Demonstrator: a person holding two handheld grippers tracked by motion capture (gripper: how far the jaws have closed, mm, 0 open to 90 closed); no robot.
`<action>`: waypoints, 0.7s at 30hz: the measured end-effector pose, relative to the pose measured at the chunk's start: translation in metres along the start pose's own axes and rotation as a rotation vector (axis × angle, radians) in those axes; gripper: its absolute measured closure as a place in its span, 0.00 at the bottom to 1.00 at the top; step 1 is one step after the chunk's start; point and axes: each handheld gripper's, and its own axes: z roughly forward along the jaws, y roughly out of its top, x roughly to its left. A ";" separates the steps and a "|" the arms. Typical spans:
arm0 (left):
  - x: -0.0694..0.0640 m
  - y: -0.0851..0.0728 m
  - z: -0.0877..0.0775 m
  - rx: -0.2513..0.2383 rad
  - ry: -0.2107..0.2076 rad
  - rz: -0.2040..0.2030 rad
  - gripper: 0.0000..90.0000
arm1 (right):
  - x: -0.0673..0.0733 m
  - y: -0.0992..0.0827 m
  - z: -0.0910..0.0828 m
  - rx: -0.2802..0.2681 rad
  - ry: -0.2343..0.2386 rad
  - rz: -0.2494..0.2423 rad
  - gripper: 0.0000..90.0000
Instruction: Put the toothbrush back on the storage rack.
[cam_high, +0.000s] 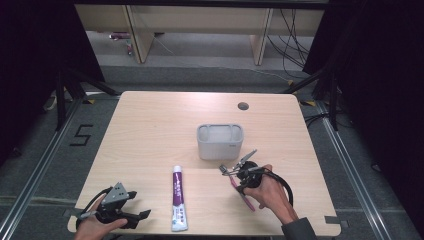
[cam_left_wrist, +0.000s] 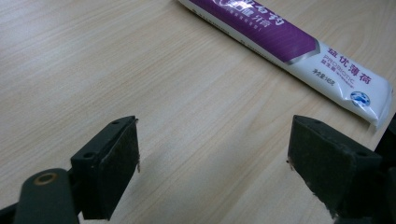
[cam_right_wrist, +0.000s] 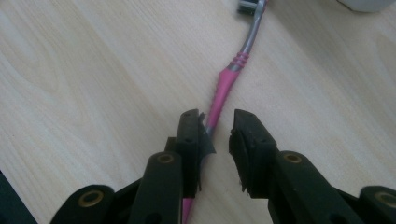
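Note:
A pink and grey toothbrush (cam_right_wrist: 227, 81) lies flat on the wooden table (cam_high: 150, 130), its bristle head pointing away from my right gripper (cam_right_wrist: 217, 119). The jaws stand narrowly open on either side of the handle, which runs close along the left jaw. In the high view the right gripper (cam_high: 236, 176) sits over the toothbrush (cam_high: 246, 198) at the front right. A white and purple toothpaste tube (cam_high: 178, 197) lies at the front centre. My left gripper (cam_high: 140, 205) is wide open over bare wood, just left of the tube (cam_left_wrist: 289, 42).
A grey two-compartment holder (cam_high: 220, 141) stands at the table's centre, just beyond the right gripper. A round cable hole (cam_high: 243, 106) lies near the far edge. Bare wood spreads across the left and far parts of the table.

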 end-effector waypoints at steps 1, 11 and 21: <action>0.000 0.000 0.000 -0.001 0.000 -0.001 0.18 | 0.000 0.000 0.000 0.000 0.000 0.000 0.80; 0.000 0.000 0.000 -0.001 0.000 0.001 0.18 | -0.004 0.014 0.007 0.066 0.008 -0.015 0.81; 0.000 0.000 0.000 -0.001 0.001 0.001 0.18 | -0.001 0.022 0.017 0.120 0.006 -0.042 0.84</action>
